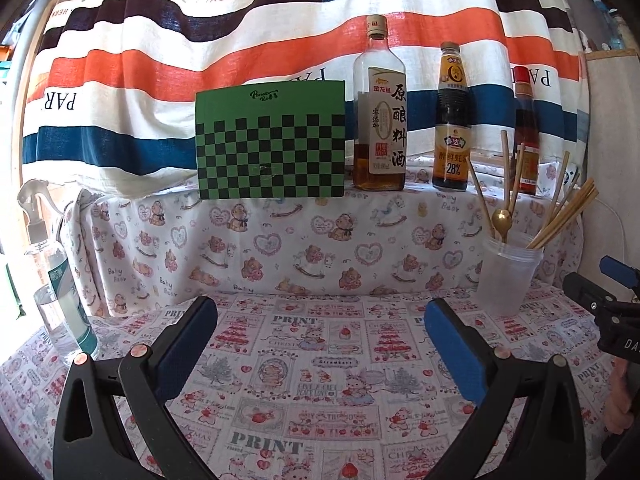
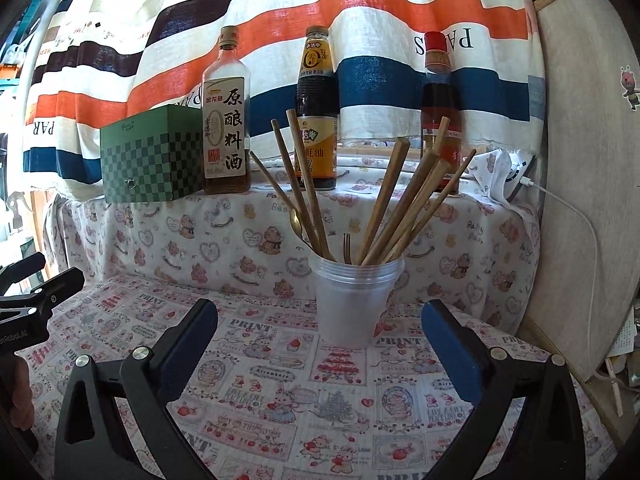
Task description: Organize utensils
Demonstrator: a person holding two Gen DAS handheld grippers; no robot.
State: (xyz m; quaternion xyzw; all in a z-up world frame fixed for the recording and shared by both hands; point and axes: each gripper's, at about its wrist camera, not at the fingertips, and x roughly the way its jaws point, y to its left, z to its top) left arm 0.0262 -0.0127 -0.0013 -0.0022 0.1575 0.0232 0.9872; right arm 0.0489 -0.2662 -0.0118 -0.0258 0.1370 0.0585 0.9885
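Behind wide-open right tool [image 2: 320, 320], cup [image 2: 352, 304] hides chopstick [image 2: 384, 204] tips; left tool [image 1: 320, 320] open, empty.

Cup [image 2: 352, 304] stands on bench [image 2: 280, 384], chopsticks [image 2: 404, 208], spoon [image 2: 297, 222] and fork [image 2: 347, 246] in it. Box [image 2: 150, 160] and three bottles [image 2: 226, 120] are lined on the ledge behind; spray bottle [image 1: 60, 280] at far left.

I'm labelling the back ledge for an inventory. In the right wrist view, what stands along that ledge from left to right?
Green checkered box → clear bottle of amber cooking wine → dark sauce bottle with a yellow label → red-capped bottle → white plug with its cable, at the far right.
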